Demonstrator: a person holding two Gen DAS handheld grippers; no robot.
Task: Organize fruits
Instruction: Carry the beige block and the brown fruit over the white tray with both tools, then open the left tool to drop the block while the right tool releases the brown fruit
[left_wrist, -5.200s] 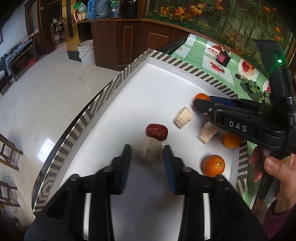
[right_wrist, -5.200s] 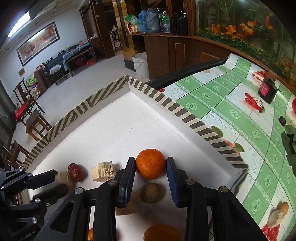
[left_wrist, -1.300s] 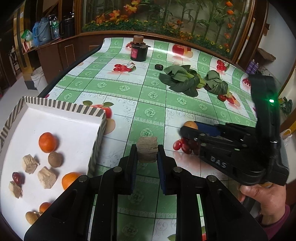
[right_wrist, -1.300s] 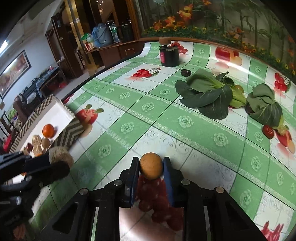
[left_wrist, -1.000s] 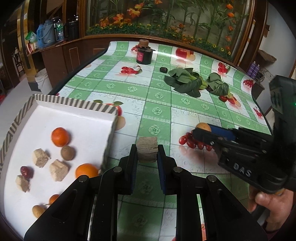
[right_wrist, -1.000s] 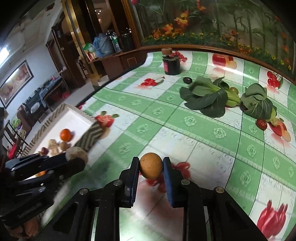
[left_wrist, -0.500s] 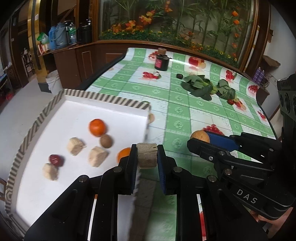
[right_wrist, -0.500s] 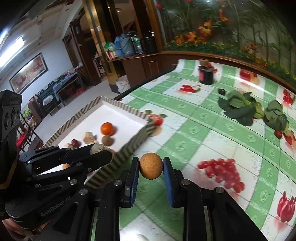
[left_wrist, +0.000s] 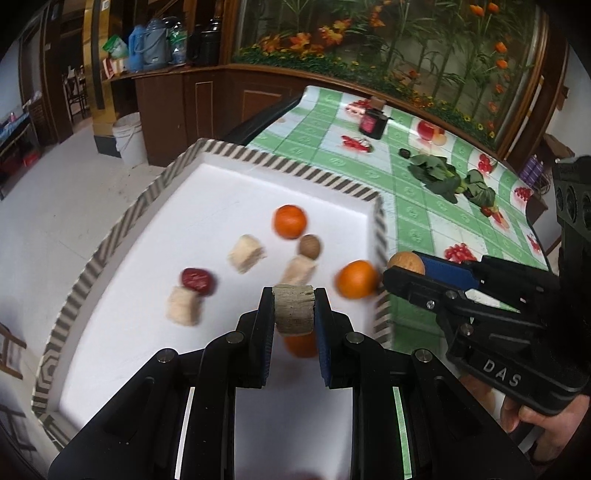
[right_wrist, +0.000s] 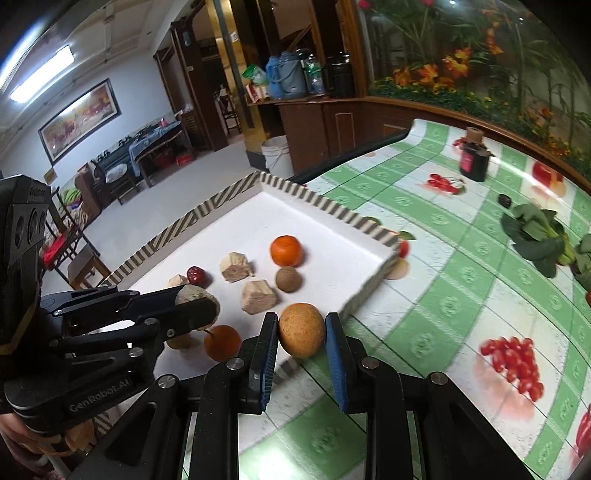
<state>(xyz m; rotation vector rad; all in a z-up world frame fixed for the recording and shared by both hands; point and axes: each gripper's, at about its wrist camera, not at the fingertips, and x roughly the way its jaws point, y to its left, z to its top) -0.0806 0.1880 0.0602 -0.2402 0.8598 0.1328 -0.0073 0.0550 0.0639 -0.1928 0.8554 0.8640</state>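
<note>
My left gripper (left_wrist: 293, 308) is shut on a pale beige chunk (left_wrist: 294, 309) and hangs over the white tray (left_wrist: 221, 192) with the striped rim. My right gripper (right_wrist: 301, 334) is shut on a round tan fruit (right_wrist: 301, 334) just above the tray's near right rim. In the left wrist view the right gripper (left_wrist: 404, 267) comes in from the right with that tan fruit (left_wrist: 405, 263). The tray holds oranges (left_wrist: 289, 220), a red date (left_wrist: 197, 279), a brown nut (left_wrist: 309, 246) and several beige chunks (left_wrist: 246, 253). The left gripper (right_wrist: 195, 302) shows at the left of the right wrist view.
The tray sits at the left end of a table with a green checked cloth (right_wrist: 461, 280). Leafy greens (right_wrist: 533, 232), a dark jar (right_wrist: 474, 160) and a small dark object (right_wrist: 504, 200) lie farther along the table. A white bucket (left_wrist: 129, 138) stands on the floor beyond.
Both grippers have travelled from over the green cloth back to the tray, each keeping its piece. The tray now fills the middle of both views.
</note>
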